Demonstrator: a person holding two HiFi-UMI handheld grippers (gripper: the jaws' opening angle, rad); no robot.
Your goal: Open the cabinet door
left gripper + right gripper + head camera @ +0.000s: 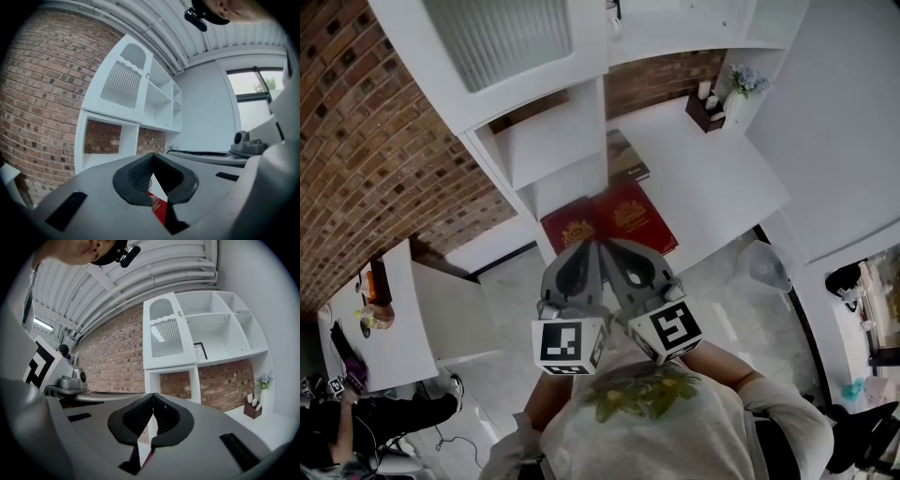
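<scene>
The white cabinet door [497, 37] has a ribbed glass panel and stands closed at the upper left of the shelf unit. It also shows in the left gripper view [123, 84] and the right gripper view [165, 336], with a small knob [179, 313] on its right edge. My left gripper [589, 247] and right gripper [617, 247] are held side by side in front of my chest, well short of the cabinet. Both point level toward it. The left gripper's [152, 154] jaws meet at the tips with nothing between them. The right gripper [153, 394] is likewise shut and empty.
Red books [623, 220] lie below the cabinet. A white desk [703, 178] runs right, with a brown holder [705, 108] and flowers [748, 82] at its far end. Open shelves [220, 329] sit right of the door. A brick wall [375, 141] is behind; a seated person [356, 412] is at lower left.
</scene>
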